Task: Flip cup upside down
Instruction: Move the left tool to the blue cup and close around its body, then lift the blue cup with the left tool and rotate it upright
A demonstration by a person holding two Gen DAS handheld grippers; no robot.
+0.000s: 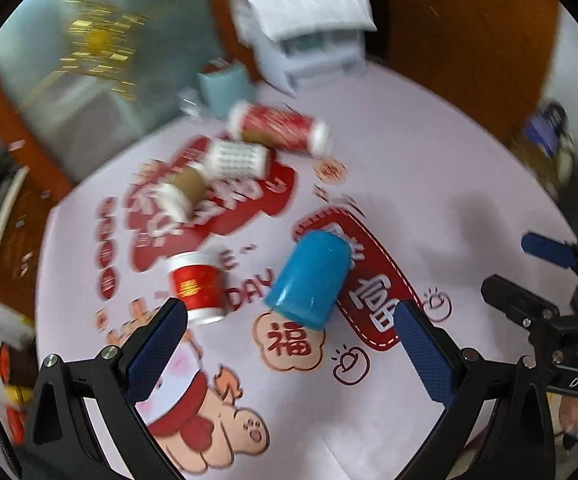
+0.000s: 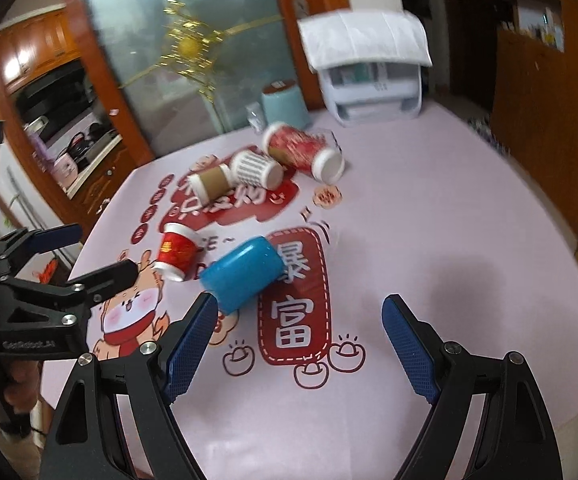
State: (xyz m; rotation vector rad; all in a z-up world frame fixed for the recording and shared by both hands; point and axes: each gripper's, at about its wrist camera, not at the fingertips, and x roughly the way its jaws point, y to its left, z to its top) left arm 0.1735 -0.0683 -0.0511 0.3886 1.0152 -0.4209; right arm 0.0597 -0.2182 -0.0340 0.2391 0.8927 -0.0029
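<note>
A blue cup [image 1: 308, 278] lies on its side on the pink printed tablecloth [image 1: 409, 184]; it also shows in the right wrist view [image 2: 242, 273]. My left gripper [image 1: 291, 316] is open and empty, just short of the cup. My right gripper [image 2: 296, 312] is open and empty, its left fingertip beside the cup's rim end. The right gripper shows at the right edge of the left wrist view [image 1: 521, 264]. The left gripper shows at the left of the right wrist view [image 2: 97, 252].
A small red cup [image 1: 198, 288] stands left of the blue cup. A brown cup [image 1: 181, 192], a white patterned cup [image 1: 235, 158] and a long red cup [image 1: 279, 128] lie behind. A pale blue container [image 2: 285, 106] and a white covered printer [image 2: 369, 68] stand at the back.
</note>
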